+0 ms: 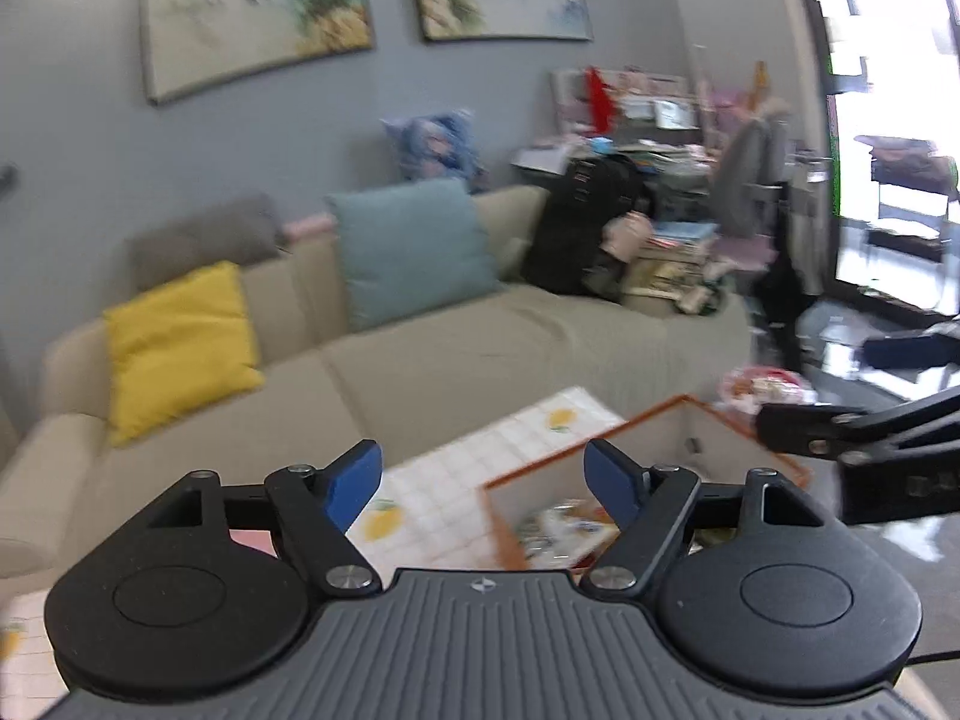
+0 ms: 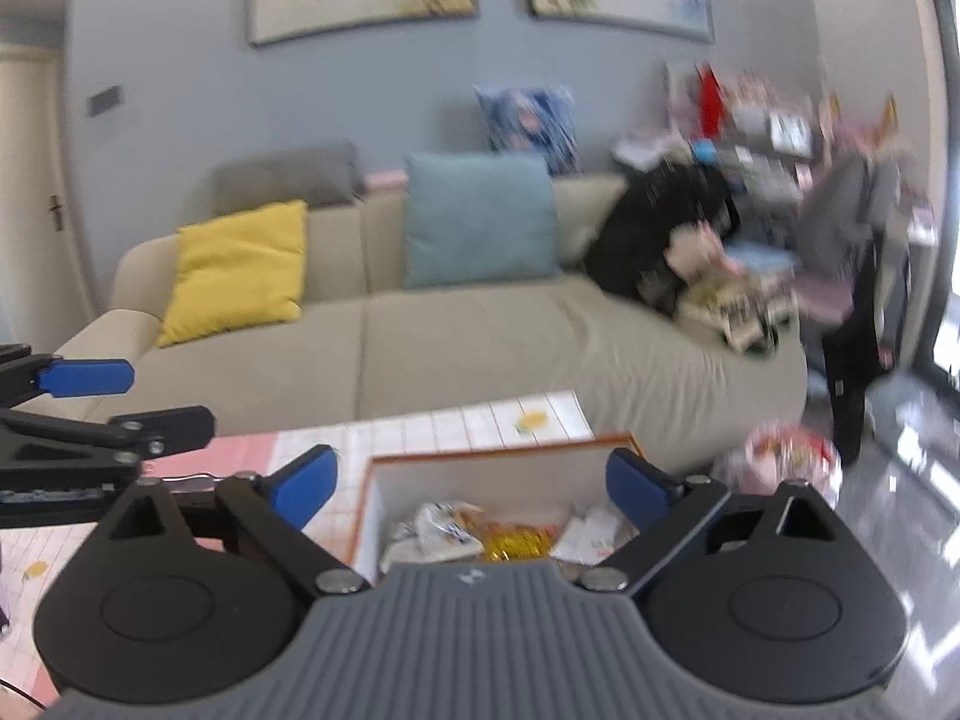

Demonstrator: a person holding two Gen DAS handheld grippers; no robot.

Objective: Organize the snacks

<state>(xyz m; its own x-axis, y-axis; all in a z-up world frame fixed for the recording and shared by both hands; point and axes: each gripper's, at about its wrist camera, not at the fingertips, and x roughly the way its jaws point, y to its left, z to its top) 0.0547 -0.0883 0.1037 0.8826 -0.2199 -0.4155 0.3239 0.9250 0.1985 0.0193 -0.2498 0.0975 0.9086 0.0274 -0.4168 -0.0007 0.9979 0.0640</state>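
Both tongs (image 1: 483,483) (image 2: 471,486) wide apart, empty

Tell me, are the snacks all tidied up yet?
Mostly, it looks like. Several snack packets already lie inside the orange-rimmed box. Both the left gripper and right gripper are open, holding nothing. The tablecloth in view shows no loose snacks.

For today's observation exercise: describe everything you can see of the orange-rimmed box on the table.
The orange-rimmed box is open-topped, with pale inner walls that look like cardboard. It stands upright on the lemon-print tiled tablecloth, at the table end nearest the sofa. Inside lie several snack packets, white and yellow, loosely heaped. Neither gripper touches it.
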